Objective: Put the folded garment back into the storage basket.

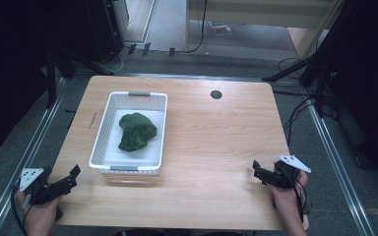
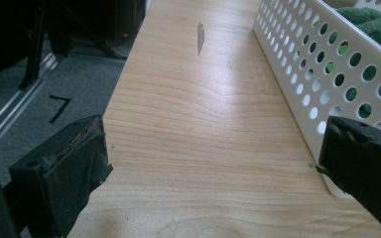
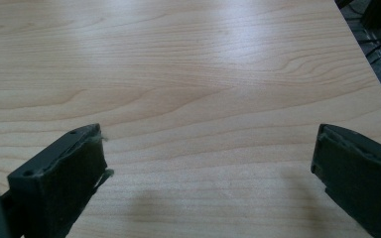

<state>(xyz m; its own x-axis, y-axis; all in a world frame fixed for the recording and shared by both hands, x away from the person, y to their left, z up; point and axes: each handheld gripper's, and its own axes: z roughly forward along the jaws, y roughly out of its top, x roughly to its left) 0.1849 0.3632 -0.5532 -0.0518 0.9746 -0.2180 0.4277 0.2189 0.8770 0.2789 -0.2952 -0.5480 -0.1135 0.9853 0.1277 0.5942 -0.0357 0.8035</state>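
Fingers (image 2: 64,173) of the left gripper (image 1: 61,184) are standing wide apart with nothing between them, hovering over bare counter (image 1: 216,142) just beside the basket (image 1: 130,169), off its near left corner. In the left gripper view one finger is sitting close against the basket's perforated wall, though I cannot tell whether it is touching. Fingers (image 3: 62,183) of the right gripper (image 1: 263,174) are also spread apart and holding nothing, looking along plain wood well apart from the basket, out toward the counter's right edge.

Moving outward, the basket is lying on the left half of the counter, its long side running away from the person. A green cloth (image 1: 137,131) is sitting crumpled inside it, near the middle, and its folds are showing through the wall's holes in the left gripper view.

Judging from this, the work is at its very start or between steps: both grippers are waiting at the near edge and nothing is being grasped. The cloth looks like the thing to handle. The next move is probably calling for the left gripper, being nearer, to rise over the basket's rim, come down onto the cloth with fingers kept apart, and pinch a raised fold rather than the flat bottom. The right gripper would be travelling much farther to help.
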